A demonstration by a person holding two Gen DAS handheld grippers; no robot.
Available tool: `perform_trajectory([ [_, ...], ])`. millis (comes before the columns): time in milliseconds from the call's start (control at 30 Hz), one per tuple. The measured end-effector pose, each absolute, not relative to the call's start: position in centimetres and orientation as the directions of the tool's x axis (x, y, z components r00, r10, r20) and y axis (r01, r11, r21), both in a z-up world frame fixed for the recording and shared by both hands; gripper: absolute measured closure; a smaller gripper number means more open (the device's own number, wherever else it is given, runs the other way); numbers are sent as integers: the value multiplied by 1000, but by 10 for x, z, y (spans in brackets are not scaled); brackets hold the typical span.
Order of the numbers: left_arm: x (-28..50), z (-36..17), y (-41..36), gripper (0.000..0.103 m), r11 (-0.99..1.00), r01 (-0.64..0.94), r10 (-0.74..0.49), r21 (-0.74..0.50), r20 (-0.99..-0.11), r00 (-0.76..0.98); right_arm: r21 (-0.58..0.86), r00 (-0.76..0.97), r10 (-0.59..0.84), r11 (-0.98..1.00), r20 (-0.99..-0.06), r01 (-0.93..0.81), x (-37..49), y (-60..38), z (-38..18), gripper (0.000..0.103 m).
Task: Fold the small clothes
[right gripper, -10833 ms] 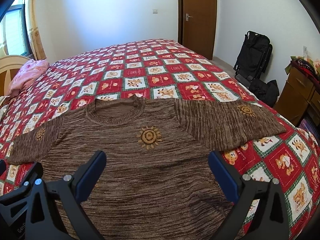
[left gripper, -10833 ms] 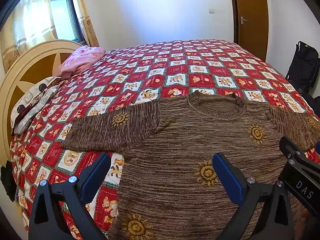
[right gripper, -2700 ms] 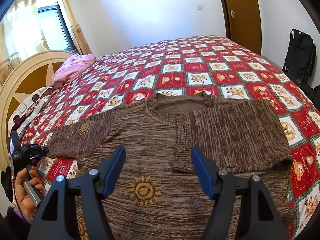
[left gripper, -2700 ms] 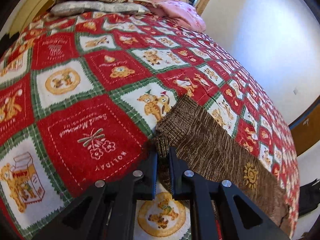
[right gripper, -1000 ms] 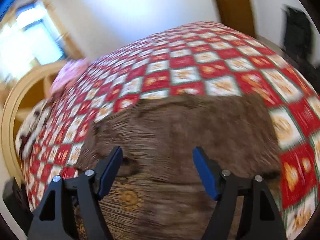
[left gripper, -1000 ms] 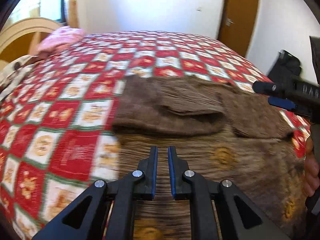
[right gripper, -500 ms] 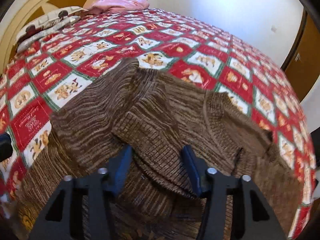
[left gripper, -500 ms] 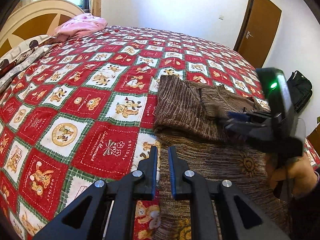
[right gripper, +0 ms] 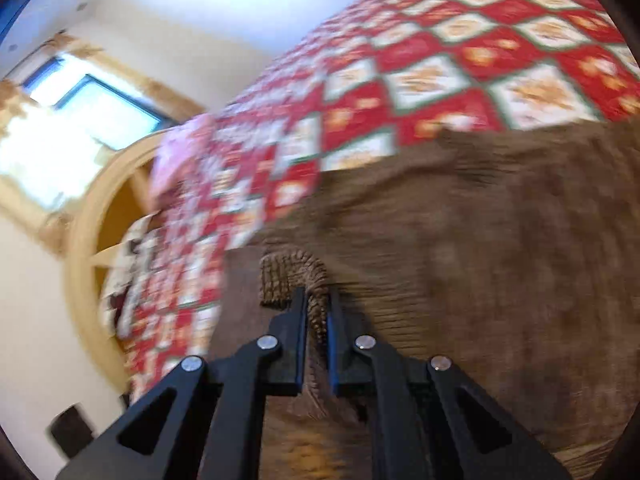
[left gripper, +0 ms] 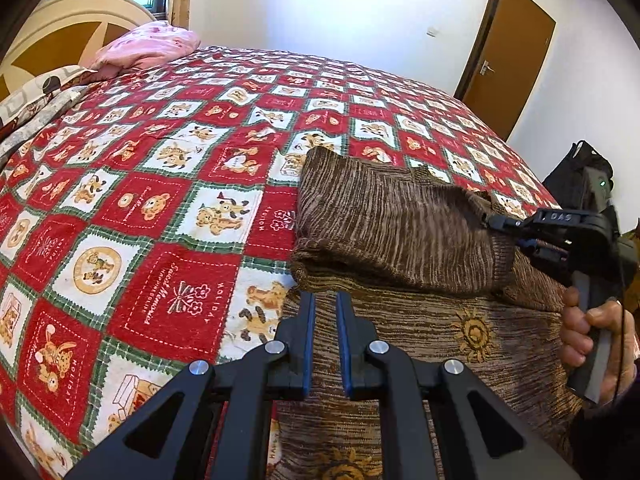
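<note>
A brown knit sweater (left gripper: 400, 224) with yellow sun motifs lies on the quilt, both sleeves folded in over the chest. My left gripper (left gripper: 325, 300) hovers over the sweater's left side edge, shut, with nothing between its pads. In the left wrist view my right gripper (left gripper: 490, 222) reaches in from the right, held by a hand (left gripper: 592, 336), and pinches the end of the folded sleeve. In the blurred right wrist view, that gripper (right gripper: 317, 296) is closing its jaws on the ribbed cuff (right gripper: 288, 276), which sticks up between the pads.
The red, white and green bear quilt (left gripper: 160, 200) covers the whole bed. A pink pillow (left gripper: 148, 46) and a curved headboard (left gripper: 60, 36) are at the far left. A brown door (left gripper: 508, 56) and a black bag (left gripper: 580, 164) stand to the right.
My right gripper has dropped onto the folded sleeve, rolled, and gone from wide open to closed on the cuff. My left gripper stays shut and has hardly shifted.
</note>
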State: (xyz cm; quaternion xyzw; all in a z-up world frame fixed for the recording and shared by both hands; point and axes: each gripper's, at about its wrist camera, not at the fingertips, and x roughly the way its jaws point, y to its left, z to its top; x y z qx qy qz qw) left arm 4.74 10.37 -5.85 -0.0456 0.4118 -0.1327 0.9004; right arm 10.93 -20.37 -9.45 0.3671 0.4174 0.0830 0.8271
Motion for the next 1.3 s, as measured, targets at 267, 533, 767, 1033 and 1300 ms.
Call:
perform_trajectory([
  [267, 47, -60, 96, 92, 962, 213, -268, -171, -742, 615, 654, 650, 364, 704, -668, 278, 109, -227, -100, 89],
  [533, 51, -64, 93, 92, 964, 211, -260, -163, -744, 616, 480, 677, 299, 872, -672, 92, 90, -190, -58, 47],
  [767, 49, -63, 92, 92, 963, 221, -261, -155, -744, 616, 451, 549, 398, 892, -735, -43, 127, -151, -86, 76],
  [1033, 55, -68, 105, 92, 968, 187, -247, -166, -748, 615, 393, 638, 189, 899, -747, 194, 124, -220, -86, 81],
  [1300, 50, -59, 104, 92, 971, 195, -233, -140, -737, 635, 343, 605, 284, 939, -744, -18, 71, -163, -74, 80],
])
